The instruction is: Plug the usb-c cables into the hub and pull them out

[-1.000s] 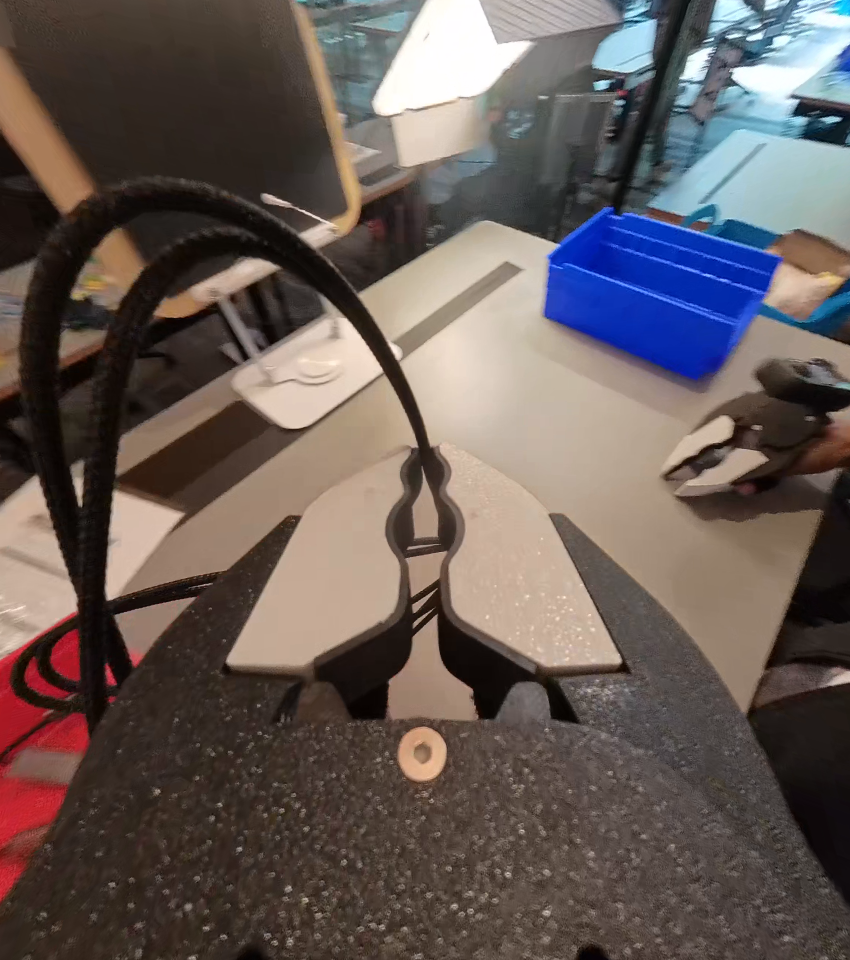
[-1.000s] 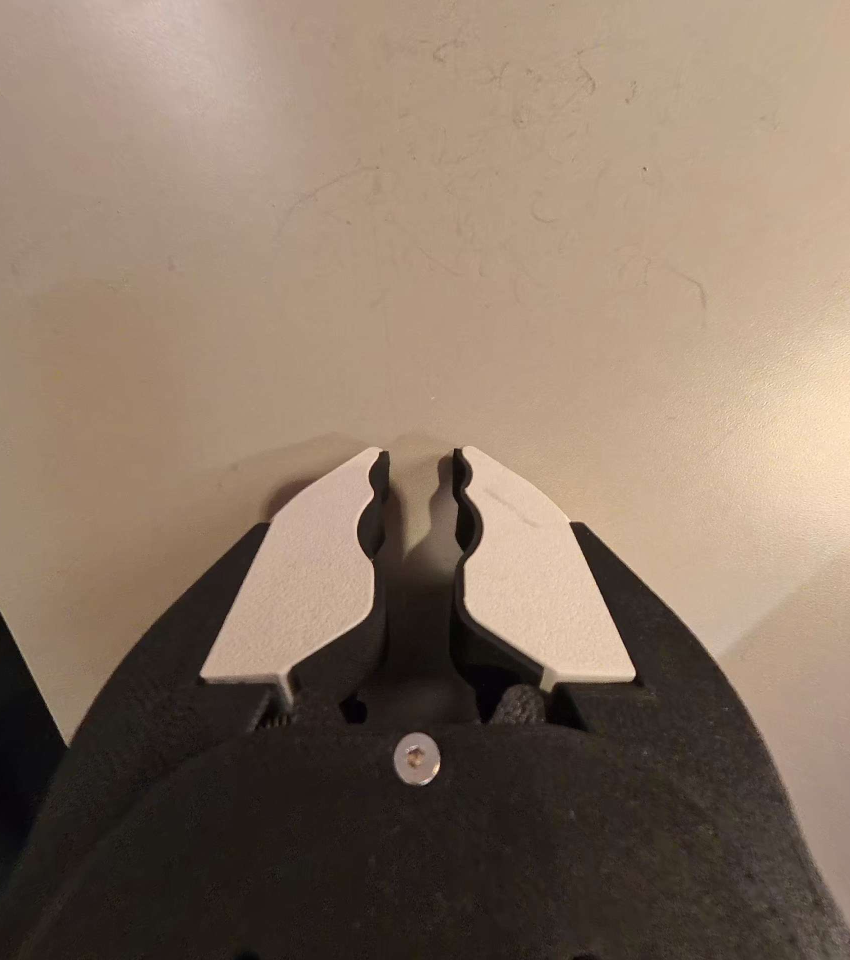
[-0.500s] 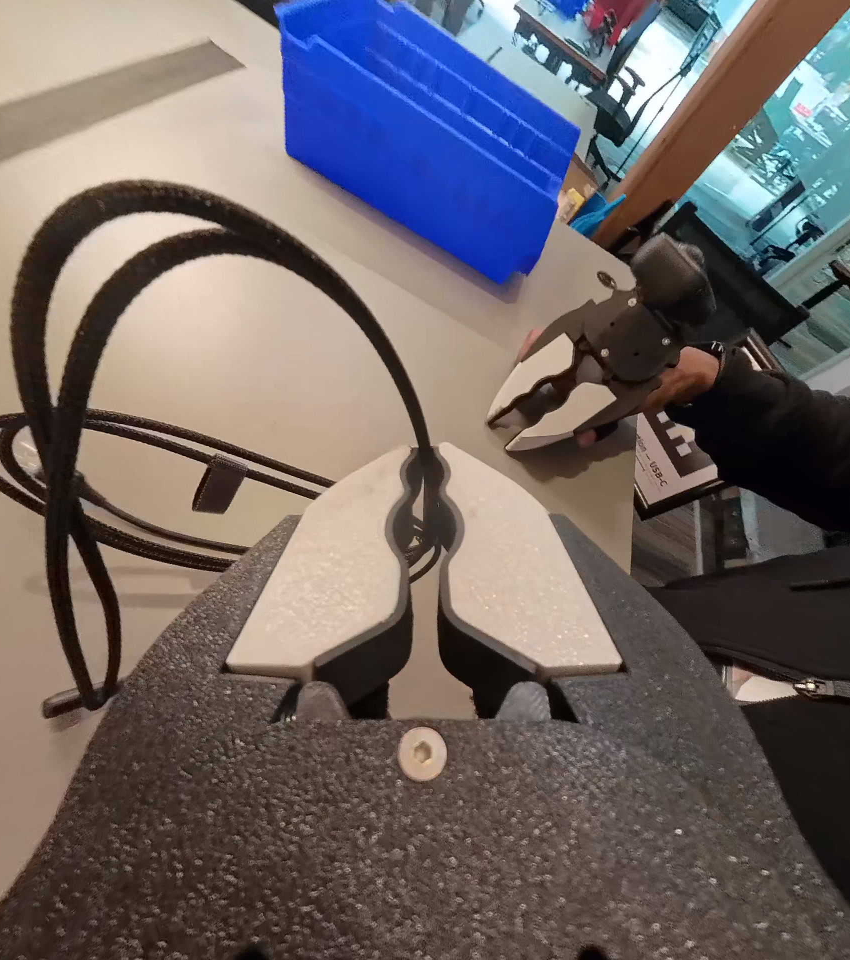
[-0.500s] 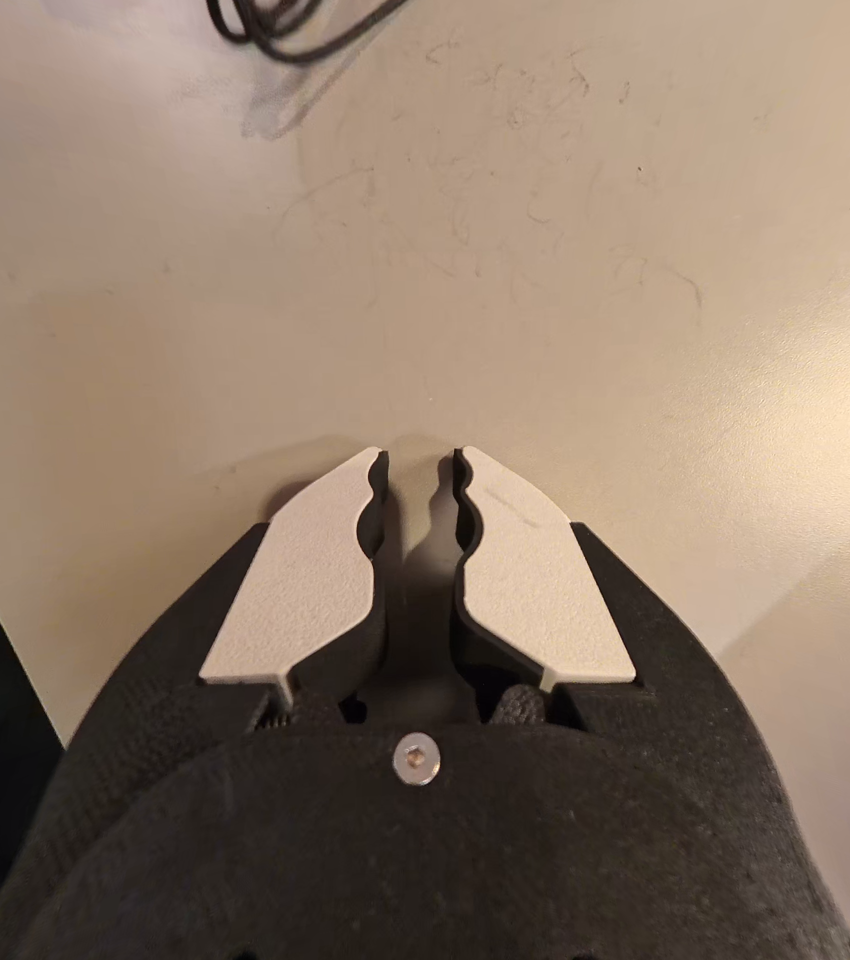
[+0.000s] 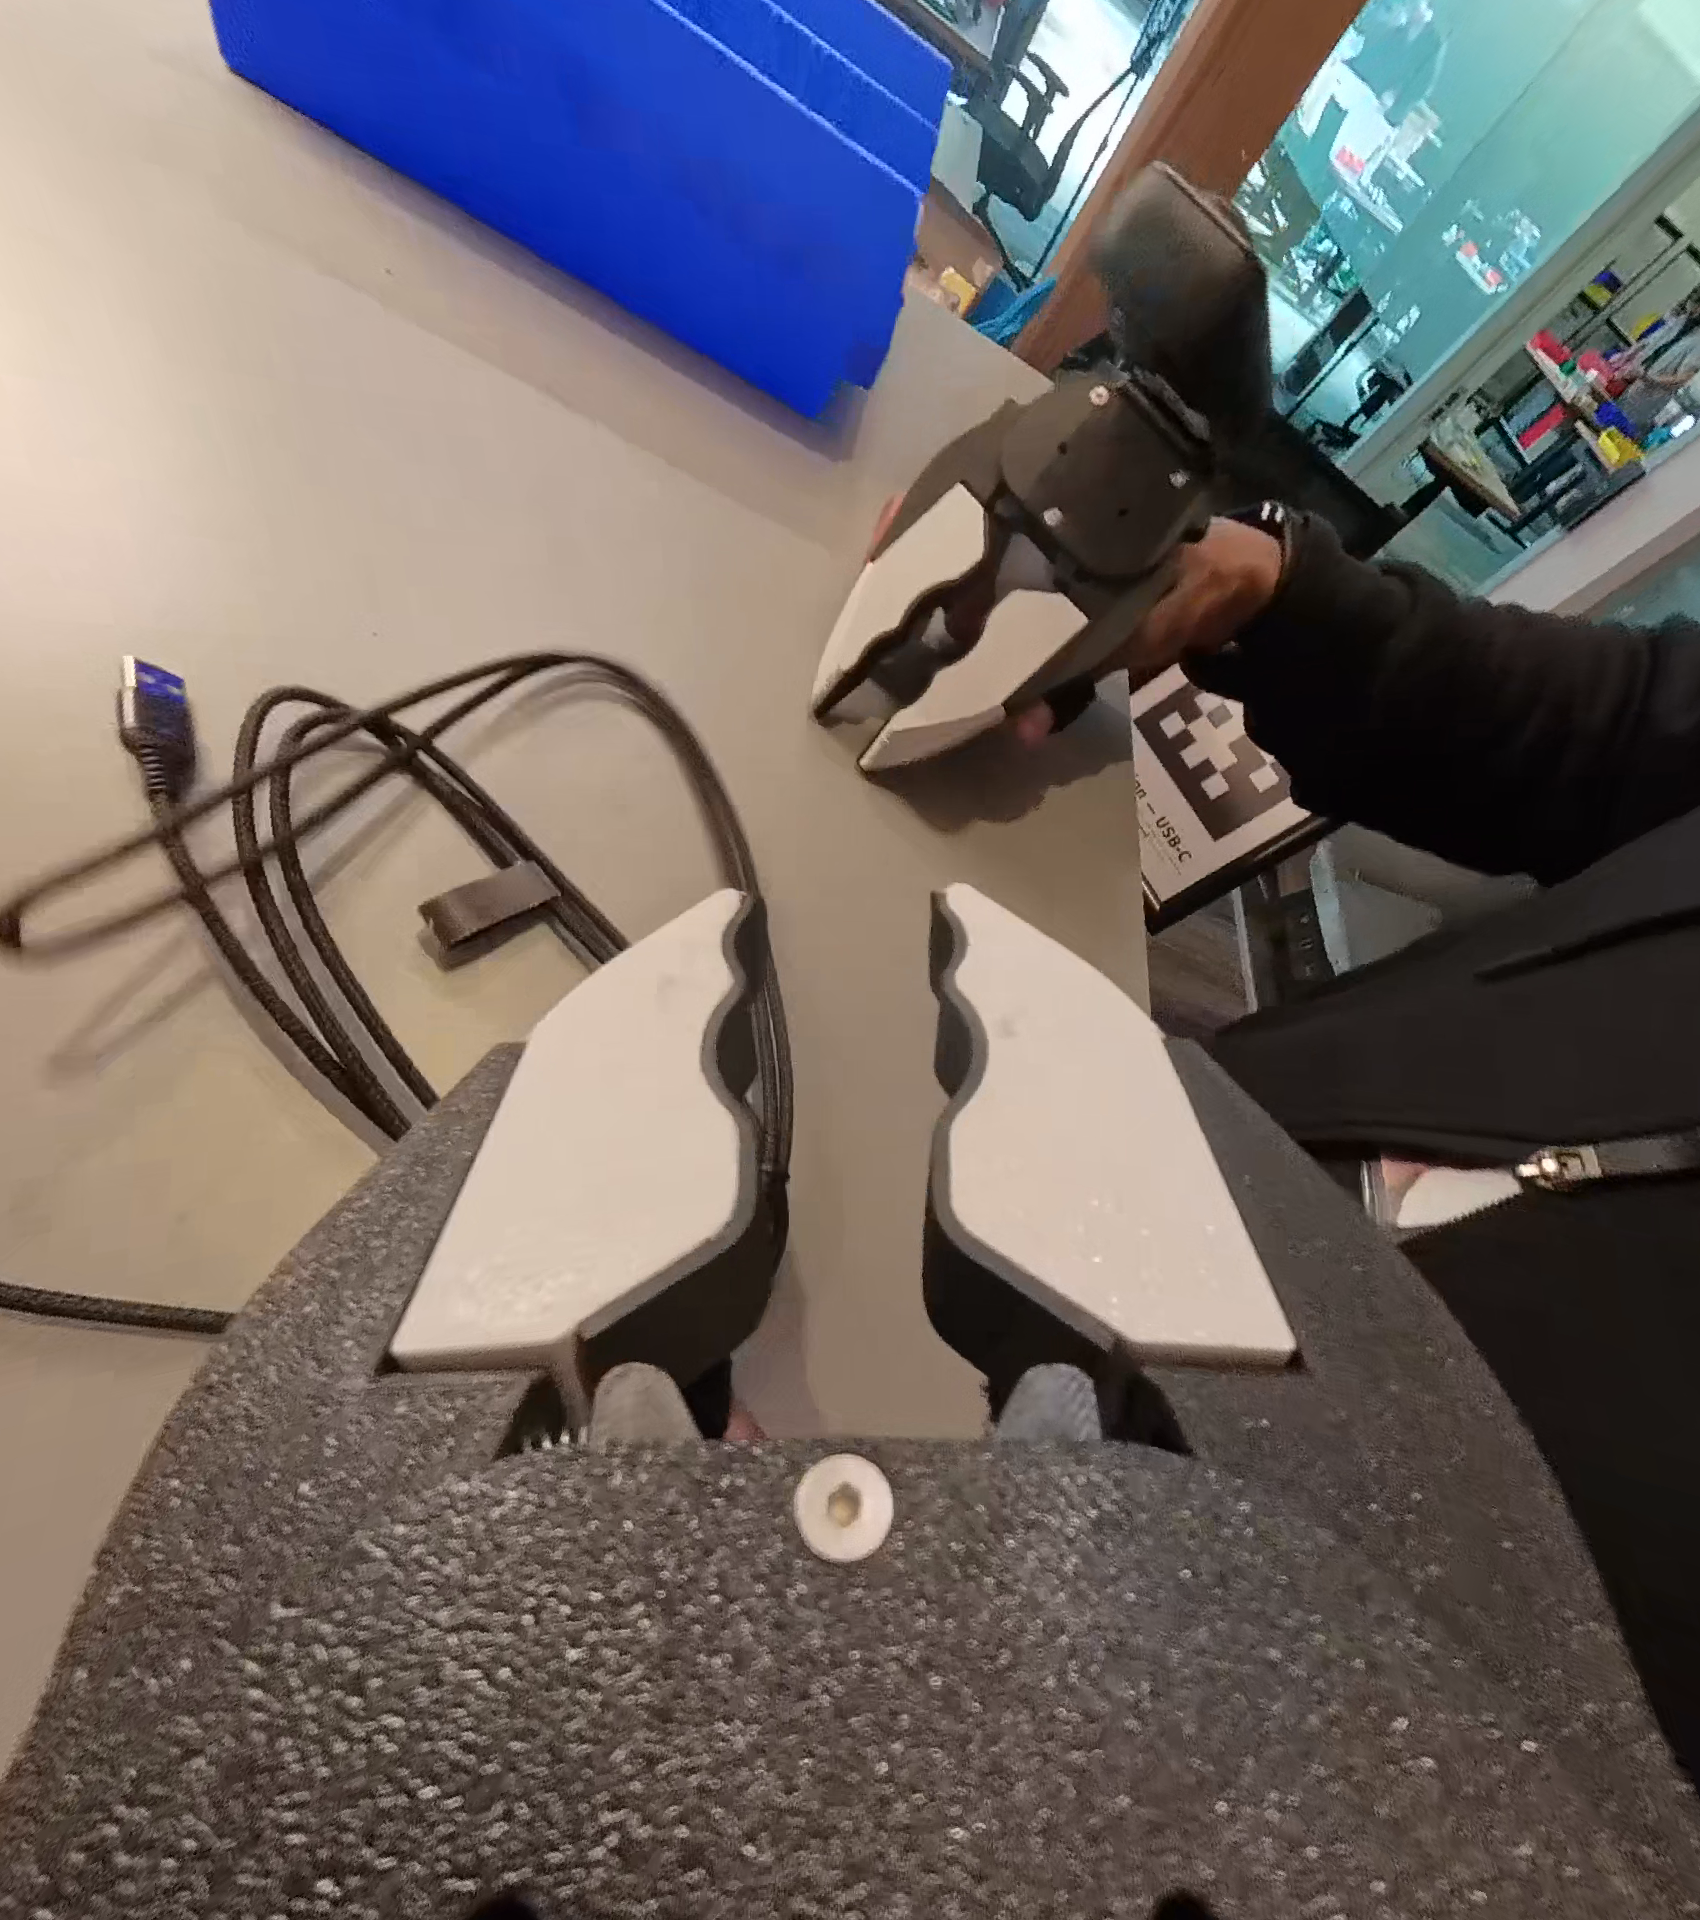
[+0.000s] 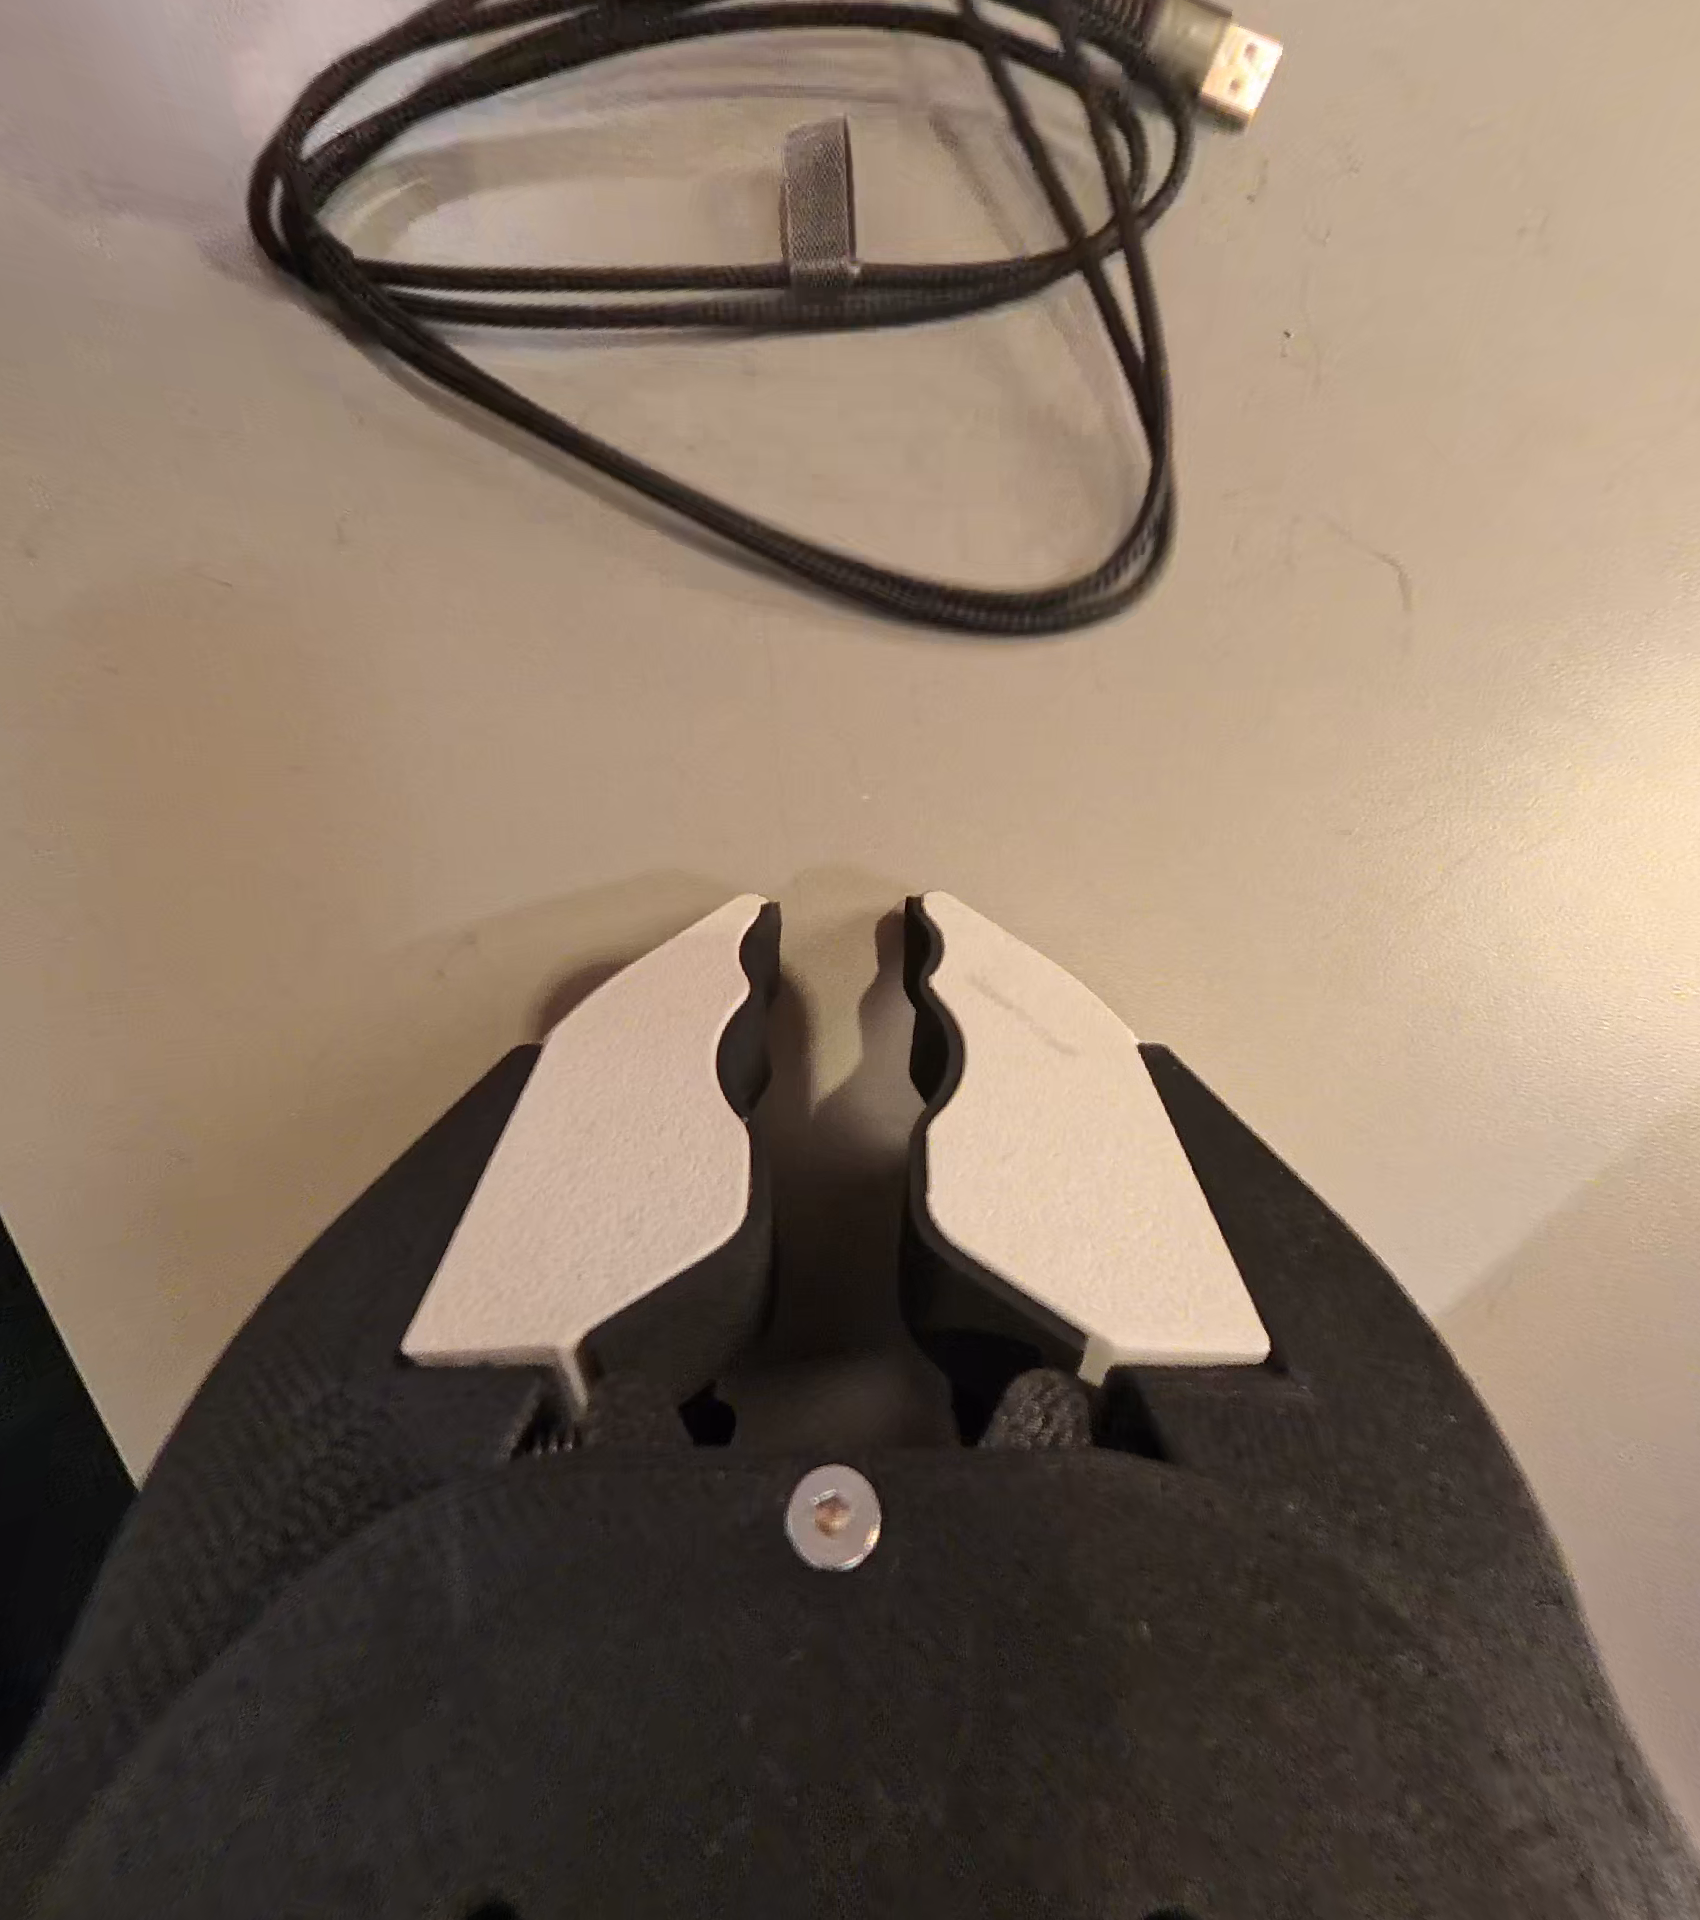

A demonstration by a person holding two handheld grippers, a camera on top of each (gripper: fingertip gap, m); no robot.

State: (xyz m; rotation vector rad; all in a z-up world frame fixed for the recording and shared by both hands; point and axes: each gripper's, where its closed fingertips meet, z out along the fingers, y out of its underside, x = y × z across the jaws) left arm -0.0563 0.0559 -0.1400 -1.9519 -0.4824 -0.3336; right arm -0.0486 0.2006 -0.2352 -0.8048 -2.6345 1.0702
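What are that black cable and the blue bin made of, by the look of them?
The black cable looks sheathed in braided fabric: a woven texture shows along it, and its plug looks like bare metal. The blue bin seems moulded plastic: smooth, evenly coloured walls.

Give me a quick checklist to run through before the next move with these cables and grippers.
1. Left gripper empty: ok, jaws apart, nothing clamped.
2. Black cable lying on the table: ok, loosely coiled.
3. Right gripper free: ok, slightly open, nothing between its fingers.
4. Cable plug reachable: ok, metal end exposed.
5. Hub in view: not ok, none visible.
6. Blue bin away from the cable: ok.
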